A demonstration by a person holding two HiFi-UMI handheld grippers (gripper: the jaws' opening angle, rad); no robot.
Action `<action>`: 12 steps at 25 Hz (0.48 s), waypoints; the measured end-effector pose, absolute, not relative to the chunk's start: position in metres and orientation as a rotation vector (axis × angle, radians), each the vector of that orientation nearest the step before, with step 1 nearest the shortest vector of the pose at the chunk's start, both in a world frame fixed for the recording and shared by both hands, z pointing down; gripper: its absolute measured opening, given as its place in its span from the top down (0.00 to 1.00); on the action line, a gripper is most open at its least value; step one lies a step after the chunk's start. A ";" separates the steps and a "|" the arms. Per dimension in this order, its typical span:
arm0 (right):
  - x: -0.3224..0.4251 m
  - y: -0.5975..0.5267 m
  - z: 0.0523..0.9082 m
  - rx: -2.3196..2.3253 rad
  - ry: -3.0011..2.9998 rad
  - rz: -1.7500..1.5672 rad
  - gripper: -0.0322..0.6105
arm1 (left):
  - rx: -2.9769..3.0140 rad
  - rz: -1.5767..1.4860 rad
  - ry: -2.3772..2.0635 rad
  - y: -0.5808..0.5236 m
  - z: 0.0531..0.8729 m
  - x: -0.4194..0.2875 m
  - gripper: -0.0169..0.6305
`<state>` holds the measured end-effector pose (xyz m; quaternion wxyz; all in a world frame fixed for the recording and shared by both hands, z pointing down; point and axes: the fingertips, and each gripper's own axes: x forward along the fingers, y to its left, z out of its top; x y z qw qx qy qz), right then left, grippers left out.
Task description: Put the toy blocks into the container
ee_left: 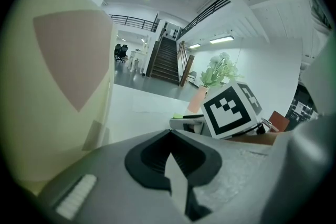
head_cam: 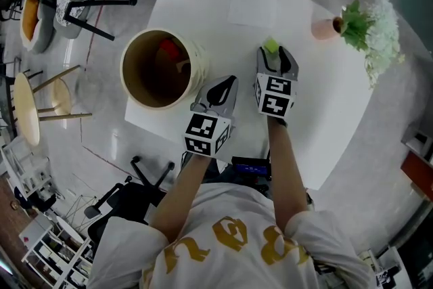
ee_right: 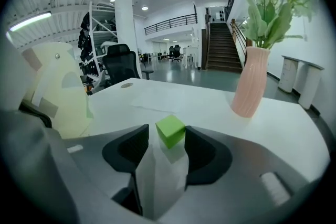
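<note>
Currently both grippers are over the white table (head_cam: 318, 118), seen from the head view. The right gripper (head_cam: 276, 55) points down at a green block (ee_right: 170, 131) that sits on the table between its jaws. The jaws are apart: the right pad looks to be at the block's side, and I see a slim gap at the left pad, so I note no grip.

The left gripper (head_cam: 232, 80) is nearer the container (head_cam: 197, 59). Its jaws are closed together with nothing between them, as the left gripper view shows.

The container is a cream bucket standing upright at the table's left edge. A red block (head_cam: 170, 49) lies inside it.

A pink vase (ee_right: 250, 86) with flowers stands at the far right of the table, well apart from the green block.
</note>
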<state>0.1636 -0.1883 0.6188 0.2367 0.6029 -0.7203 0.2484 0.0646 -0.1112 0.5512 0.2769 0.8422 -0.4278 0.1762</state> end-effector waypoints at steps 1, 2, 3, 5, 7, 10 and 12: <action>0.164 -0.188 0.619 1.654 -1.968 0.669 0.61 | 2.258 0.473 -1.145 -0.111 0.552 0.065 0.97; 0.165 -0.188 0.618 1.662 -1.963 0.670 0.63 | 2.256 0.476 -1.142 -0.111 0.553 0.065 0.97; 0.167 -0.188 0.618 1.674 -1.961 0.680 0.63 | 2.254 0.479 -1.140 -0.111 0.554 0.065 0.97; 0.168 -0.190 0.617 1.690 -1.961 0.695 0.62 | 2.251 0.482 -1.138 -0.111 0.555 0.064 0.97; 0.165 -0.190 0.617 1.672 -1.958 0.672 0.61 | 2.247 0.481 -1.138 -0.111 0.556 0.062 0.97; 0.157 -0.188 0.618 1.623 -1.942 0.617 0.61 | 2.241 0.483 -1.128 -0.108 0.558 0.063 0.97; 0.157 -0.188 0.618 1.617 -1.935 0.607 0.61 | 2.243 0.486 -1.115 -0.105 0.558 0.066 0.97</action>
